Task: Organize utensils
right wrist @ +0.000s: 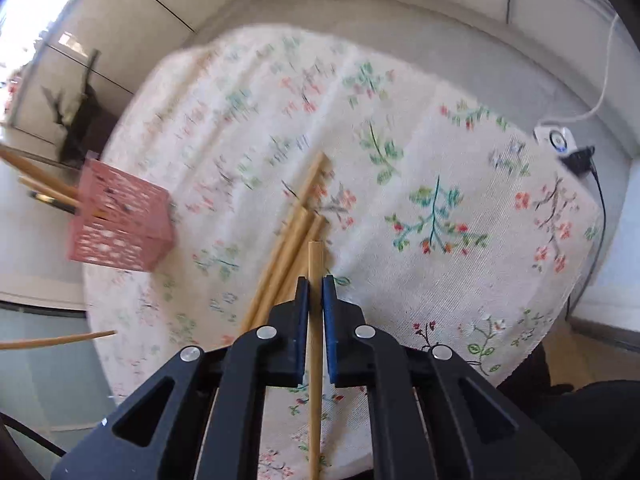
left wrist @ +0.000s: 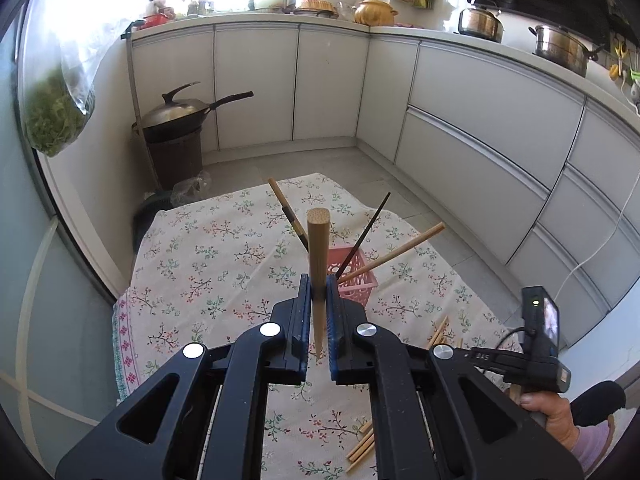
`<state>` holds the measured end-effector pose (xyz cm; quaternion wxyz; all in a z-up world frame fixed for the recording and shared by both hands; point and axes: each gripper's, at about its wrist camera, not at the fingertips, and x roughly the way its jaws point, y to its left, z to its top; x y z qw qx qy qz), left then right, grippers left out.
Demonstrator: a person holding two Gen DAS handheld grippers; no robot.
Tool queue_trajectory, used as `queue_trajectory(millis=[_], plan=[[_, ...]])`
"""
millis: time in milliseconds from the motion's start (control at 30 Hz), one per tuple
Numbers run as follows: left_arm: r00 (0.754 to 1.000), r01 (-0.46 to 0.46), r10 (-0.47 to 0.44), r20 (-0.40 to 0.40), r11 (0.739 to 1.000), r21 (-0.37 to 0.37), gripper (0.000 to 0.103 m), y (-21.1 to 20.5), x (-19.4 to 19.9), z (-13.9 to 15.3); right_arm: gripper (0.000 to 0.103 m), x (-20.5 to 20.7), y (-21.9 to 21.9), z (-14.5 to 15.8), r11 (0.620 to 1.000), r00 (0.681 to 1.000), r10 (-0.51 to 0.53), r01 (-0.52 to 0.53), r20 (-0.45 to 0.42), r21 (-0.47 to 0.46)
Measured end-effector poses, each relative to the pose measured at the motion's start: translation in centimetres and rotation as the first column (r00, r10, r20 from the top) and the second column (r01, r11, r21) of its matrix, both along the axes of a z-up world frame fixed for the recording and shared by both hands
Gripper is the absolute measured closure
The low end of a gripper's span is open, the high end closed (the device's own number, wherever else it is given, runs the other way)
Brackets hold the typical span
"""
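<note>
Chopstick [left wrist: 318, 256] of pale wood stands pinched in the left claw [left wrist: 319, 292], just in front of the pink basket [left wrist: 362, 280] on the floral worktop [left wrist: 224, 272]. Right view: the right claw [right wrist: 315, 294] pinches another bamboo chopstick [right wrist: 315, 320] above the loose chopstick pile [right wrist: 288, 248], right of the basket [right wrist: 120, 220].

I see a floral tablecloth [left wrist: 208, 264] near me, a dark wok [left wrist: 176, 114] on a brown stand far left, two steel pots [left wrist: 480, 24] on the counter far right
</note>
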<state>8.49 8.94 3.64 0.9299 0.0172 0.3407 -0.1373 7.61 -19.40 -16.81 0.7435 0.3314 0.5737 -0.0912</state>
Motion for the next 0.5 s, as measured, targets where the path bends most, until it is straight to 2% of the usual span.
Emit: queue_trajectory(millis=[100,200,333,500], plan=[[1.0,-0.012,0.012,0.003,1.0,-0.019,0.096,0.2,0.0,0.2,0.096,-0.2,0.2,3.3,0.999,0.993,0.033,-0.033,0.113,0.0],[1.0,-0.024,0.024,-0.003,0.999,-0.022,0.096,0.2,0.1,0.2,0.096,-0.9,0.6,7.2,0.997,0.965,0.079,-0.076,0.249,-0.025],[0.999,-0.044,0.044,-0.006,0.999,-0.027,0.096,0.3,0.3,0.2,0.096,-2.5,0.7,12.2,0.991,0.905,0.133,-0.112,0.403,-0.076],[0.998,-0.064,0.064,0.017,0.997,-0.048,0.096,0.4,0.1,1.0,0.096,-2.8,0.7,16.6,0.987,0.846,0.159,-0.132,0.509,-0.09]])
